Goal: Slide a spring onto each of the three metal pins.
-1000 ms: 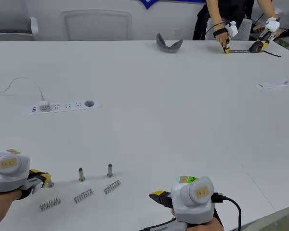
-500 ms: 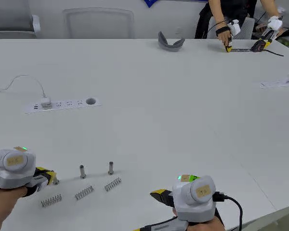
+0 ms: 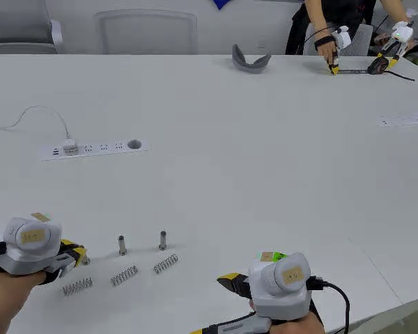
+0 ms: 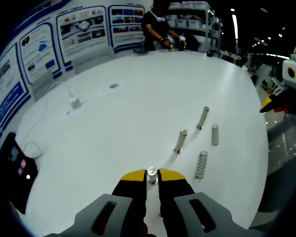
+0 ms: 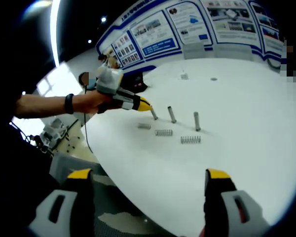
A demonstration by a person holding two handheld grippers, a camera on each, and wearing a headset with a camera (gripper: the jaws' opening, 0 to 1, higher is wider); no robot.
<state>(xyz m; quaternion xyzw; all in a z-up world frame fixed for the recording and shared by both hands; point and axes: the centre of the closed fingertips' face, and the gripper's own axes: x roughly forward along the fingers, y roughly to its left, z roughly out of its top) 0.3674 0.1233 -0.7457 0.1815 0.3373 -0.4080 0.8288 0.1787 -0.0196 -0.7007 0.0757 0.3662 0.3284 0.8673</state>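
Observation:
Three small metal pins stand in a row near the table's front edge. My left gripper (image 3: 80, 256) is shut on the leftmost pin (image 4: 151, 171), which is upright between the yellow tips (image 4: 151, 177). The middle pin (image 3: 122, 244) and the right pin (image 3: 162, 240) stand free. Three springs lie just in front of them: left (image 3: 77, 286), middle (image 3: 124, 275) and right (image 3: 166, 263). My right gripper (image 3: 230, 282) hovers low to the right of the springs, jaws wide open (image 5: 147, 177) and holding nothing. It looks across at the pins (image 5: 171, 114) and springs (image 5: 163, 132).
A white power strip (image 3: 90, 149) with a plugged cable lies at mid left. A grey curved object (image 3: 251, 60) sits at the far edge. Another person (image 3: 331, 52) works with grippers at the far right. The table edge (image 3: 397, 306) cuts across the bottom right.
The head camera has shifted slightly. My left gripper stays on the leftmost pin, and the right gripper has hardly moved.

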